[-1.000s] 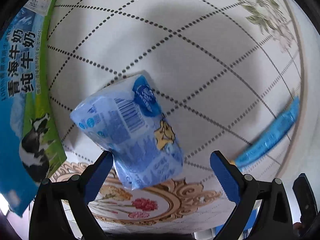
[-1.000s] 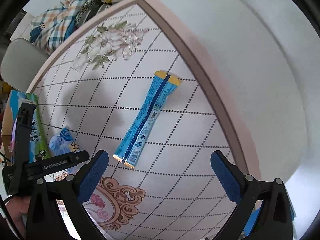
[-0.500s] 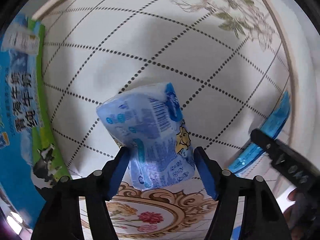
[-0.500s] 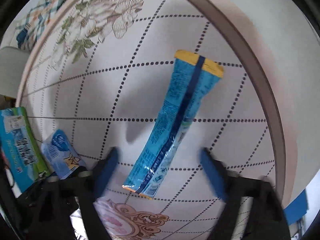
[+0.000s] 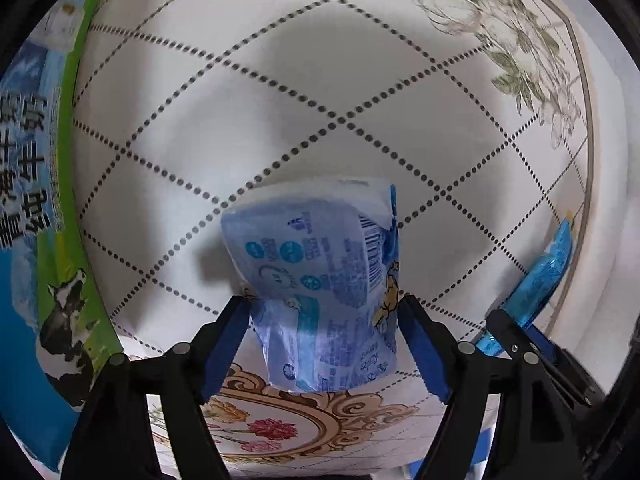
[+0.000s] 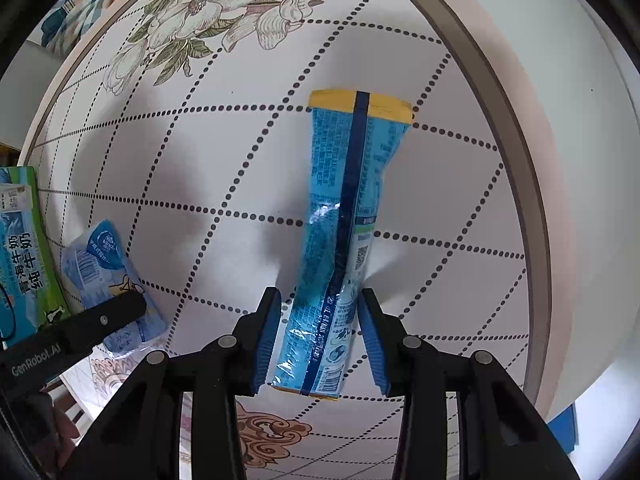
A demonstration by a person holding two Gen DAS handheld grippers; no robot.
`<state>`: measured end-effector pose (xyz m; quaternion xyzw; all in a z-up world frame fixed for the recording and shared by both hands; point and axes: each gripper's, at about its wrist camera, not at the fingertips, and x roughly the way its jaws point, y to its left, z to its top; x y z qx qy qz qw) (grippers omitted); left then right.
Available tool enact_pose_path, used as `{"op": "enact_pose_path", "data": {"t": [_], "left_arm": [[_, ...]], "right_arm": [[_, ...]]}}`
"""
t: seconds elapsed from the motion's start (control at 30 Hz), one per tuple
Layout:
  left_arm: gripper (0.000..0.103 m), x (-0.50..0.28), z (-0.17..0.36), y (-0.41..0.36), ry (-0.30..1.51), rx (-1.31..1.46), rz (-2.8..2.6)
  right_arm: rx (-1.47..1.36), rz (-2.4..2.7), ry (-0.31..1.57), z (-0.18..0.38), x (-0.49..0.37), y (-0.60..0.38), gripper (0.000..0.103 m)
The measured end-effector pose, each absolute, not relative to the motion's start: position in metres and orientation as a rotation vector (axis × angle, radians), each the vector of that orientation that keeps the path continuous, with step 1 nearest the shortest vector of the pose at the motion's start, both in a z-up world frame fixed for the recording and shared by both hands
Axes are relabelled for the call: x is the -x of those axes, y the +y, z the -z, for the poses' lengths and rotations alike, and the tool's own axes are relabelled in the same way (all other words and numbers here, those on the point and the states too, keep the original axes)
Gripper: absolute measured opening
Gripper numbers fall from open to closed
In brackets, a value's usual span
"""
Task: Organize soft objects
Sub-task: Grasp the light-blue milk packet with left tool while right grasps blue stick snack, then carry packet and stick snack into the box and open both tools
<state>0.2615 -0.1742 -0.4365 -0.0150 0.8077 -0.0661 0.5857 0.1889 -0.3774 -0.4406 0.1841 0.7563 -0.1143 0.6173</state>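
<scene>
My left gripper (image 5: 324,344) is shut on a soft light-blue tissue pack (image 5: 320,272), its blue pads pressing both sides of the near end. The pack also shows at the left of the right wrist view (image 6: 100,268). My right gripper (image 6: 318,340) is shut on the near end of a long blue snack packet with yellow ends (image 6: 344,224), which lies lengthwise away from me on the table. That packet also shows at the right edge of the left wrist view (image 5: 548,272).
A blue-and-green milk carton box (image 5: 36,200) lies at the left, also in the right wrist view (image 6: 24,248). The patterned round tabletop (image 6: 200,168) has its rim (image 6: 516,128) close on the right. Checked cloth (image 6: 80,4) lies beyond the far edge.
Both grippers moved forward and closed: the left on the tissue pack, the right on the long blue packet, which was lying free a second ago.
</scene>
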Motion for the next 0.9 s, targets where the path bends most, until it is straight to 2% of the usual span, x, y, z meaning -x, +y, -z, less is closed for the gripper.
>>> {"op": "enact_pose_path", "data": {"t": [0.13,0.33,0.5,0.63,0.7,0.83,0.9], "left_arm": [[0.074,-0.251,0.437,-0.197,1.848,-0.076,0.160],[0.061,-0.235,0.435,-0.230,1.802,-0.160,0.184],[0.049,-0.229,0.425,-0.242,1.782,-0.168,0.206],[0.047,-0.222,0.420,-0.238,1.776,-0.168,0.220],[0.047,-0.218,0.420,-0.240,1.770,-0.161,0.224],[0.048,-0.211,0.421,-0.247,1.766,-0.171,0.227],[0.047,-0.210,0.422,-0.248,1.766,-0.169,0.226]], "right_arm": [[-0.381,0.259,1.761,0.443,-0.195,-0.374,0.043],[-0.331,0.264,1.786,0.444,-0.202,-0.362,0.041],[-0.279,0.265,1.785,0.444,-0.195,-0.358,0.032],[-0.266,0.244,1.785,0.444,-0.190,-0.352,0.027],[-0.245,0.244,1.787,0.444,-0.191,-0.347,0.027],[-0.199,0.271,1.813,0.455,-0.202,-0.342,0.042],[-0.213,0.273,1.816,0.455,-0.202,-0.342,0.042]]}}
